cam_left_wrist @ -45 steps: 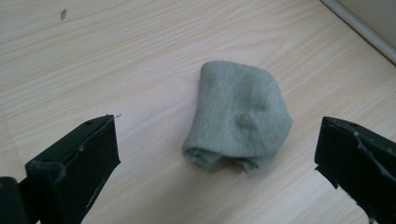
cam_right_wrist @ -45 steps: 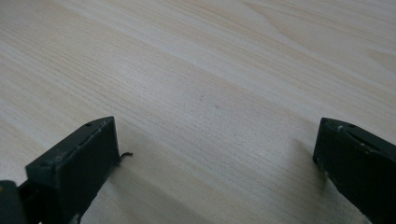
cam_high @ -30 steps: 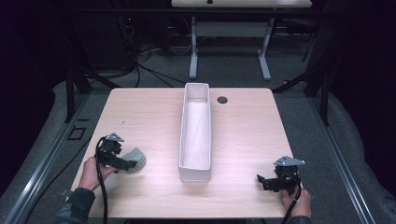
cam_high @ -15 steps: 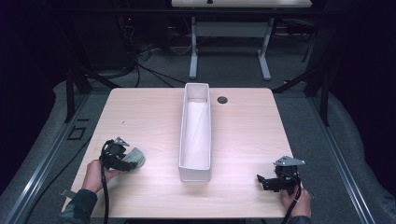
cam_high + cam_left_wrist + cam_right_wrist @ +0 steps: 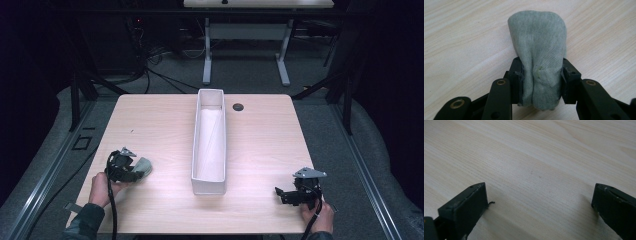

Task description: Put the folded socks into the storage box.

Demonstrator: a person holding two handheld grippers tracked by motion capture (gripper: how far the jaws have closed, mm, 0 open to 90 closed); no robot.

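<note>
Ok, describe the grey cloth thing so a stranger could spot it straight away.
On the wooden table, look left of the long white bin, near the front edge. The left gripper is shut on a grey sock, the sole soft thing there.

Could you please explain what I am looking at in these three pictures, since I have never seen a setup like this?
No robot here: a person at a wooden table holds hand-held tongs in each hand. The high view looks down from above the person's side. The left tongs sit near the table's left front, the right tongs near the right front. A long, narrow white bin stands in the middle, running away from the person.

The other two pictures come from small cameras riding on the tongs, looking along their black jaws. The left gripper view shows the jaws closed on a grey-green bundle of knitted cloth, perhaps a sock. The right gripper view shows the jaws wide apart over bare wood, holding nothing.
</note>
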